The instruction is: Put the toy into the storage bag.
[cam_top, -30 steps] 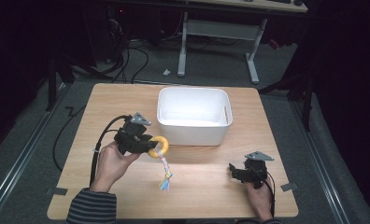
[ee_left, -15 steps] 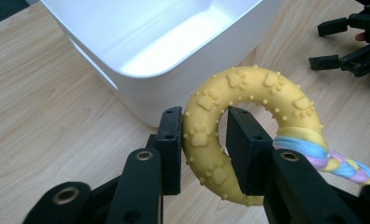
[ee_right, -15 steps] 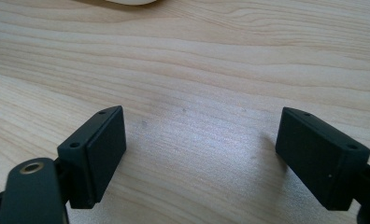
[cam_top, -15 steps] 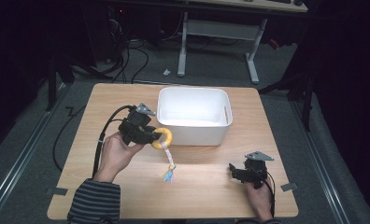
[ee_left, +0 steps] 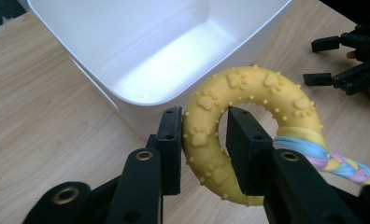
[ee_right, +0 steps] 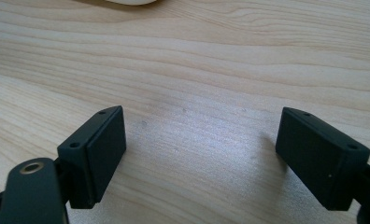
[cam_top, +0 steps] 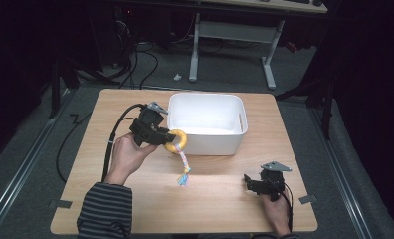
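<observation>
My left gripper [cam_top: 169, 139] [ee_left: 203, 140] is shut on a yellow rubber ring toy [cam_top: 177, 140] [ee_left: 248, 100] with paw prints, one jaw through the ring's hole and one outside. A pastel braided rope [cam_top: 184, 167] [ee_left: 335, 161] hangs from the ring down toward the table. The ring is held in the air against the near left wall of the white bin [cam_top: 205, 142] [ee_left: 103, 28]. My right gripper [cam_top: 246, 182] [ee_right: 202, 154] rests low over bare wood at the near right, open with nothing between its jaws; it is also seen at the far right of the left gripper view [ee_left: 321, 60].
The wooden table [cam_top: 220, 209] carries the white bin at its far middle; the bin's inside looks bare. A black cable [cam_top: 116, 130] trails from the left gripper off the table's left side. Desk legs and cables stand on the dark floor beyond.
My left hand has lifted the ring toy up and toward the bin, so the rope's tassel has risen and swung closer to the bin. The right gripper has stayed still.
</observation>
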### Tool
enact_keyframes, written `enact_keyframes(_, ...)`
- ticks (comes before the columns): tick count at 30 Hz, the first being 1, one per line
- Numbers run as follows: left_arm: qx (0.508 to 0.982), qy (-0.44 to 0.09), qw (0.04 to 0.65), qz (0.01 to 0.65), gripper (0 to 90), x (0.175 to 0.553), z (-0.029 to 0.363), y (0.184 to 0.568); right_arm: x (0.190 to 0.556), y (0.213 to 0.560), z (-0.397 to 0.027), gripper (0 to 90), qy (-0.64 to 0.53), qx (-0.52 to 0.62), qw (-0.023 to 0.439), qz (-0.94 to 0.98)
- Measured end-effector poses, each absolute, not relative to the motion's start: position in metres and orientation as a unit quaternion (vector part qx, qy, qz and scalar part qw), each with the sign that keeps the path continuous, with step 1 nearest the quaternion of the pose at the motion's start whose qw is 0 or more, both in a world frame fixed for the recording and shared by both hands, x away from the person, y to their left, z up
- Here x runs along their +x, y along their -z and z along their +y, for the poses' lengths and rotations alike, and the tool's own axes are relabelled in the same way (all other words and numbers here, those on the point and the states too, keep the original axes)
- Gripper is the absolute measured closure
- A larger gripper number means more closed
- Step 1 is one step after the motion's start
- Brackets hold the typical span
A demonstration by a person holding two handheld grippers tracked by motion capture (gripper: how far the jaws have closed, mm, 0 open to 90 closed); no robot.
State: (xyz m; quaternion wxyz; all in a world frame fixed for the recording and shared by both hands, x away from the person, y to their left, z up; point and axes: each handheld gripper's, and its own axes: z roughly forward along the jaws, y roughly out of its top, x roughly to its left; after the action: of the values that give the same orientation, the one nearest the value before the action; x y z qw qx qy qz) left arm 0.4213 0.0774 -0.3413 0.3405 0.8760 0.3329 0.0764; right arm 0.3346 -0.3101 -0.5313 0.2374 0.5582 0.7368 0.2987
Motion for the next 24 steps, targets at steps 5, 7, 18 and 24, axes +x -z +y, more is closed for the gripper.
enact_keyframes(5,0.876,-0.079,0.343,0.331,67.1,0.425,0.074,0.335,0.335,0.531,-0.310,16.2,-0.299,0.558,0.237,0.737)
enact_keyframes(7,0.874,-0.080,0.344,0.333,67.1,0.426,0.073,0.334,0.335,0.531,-0.310,16.2,-0.299,0.558,0.237,0.737)
enact_keyframes(18,0.870,-0.067,0.355,0.335,67.1,0.439,0.069,0.330,0.334,0.531,-0.310,16.2,-0.299,0.558,0.237,0.737)
enact_keyframes(24,0.868,-0.066,0.353,0.343,67.1,0.444,0.067,0.330,0.334,0.531,-0.310,16.2,-0.299,0.558,0.237,0.737)
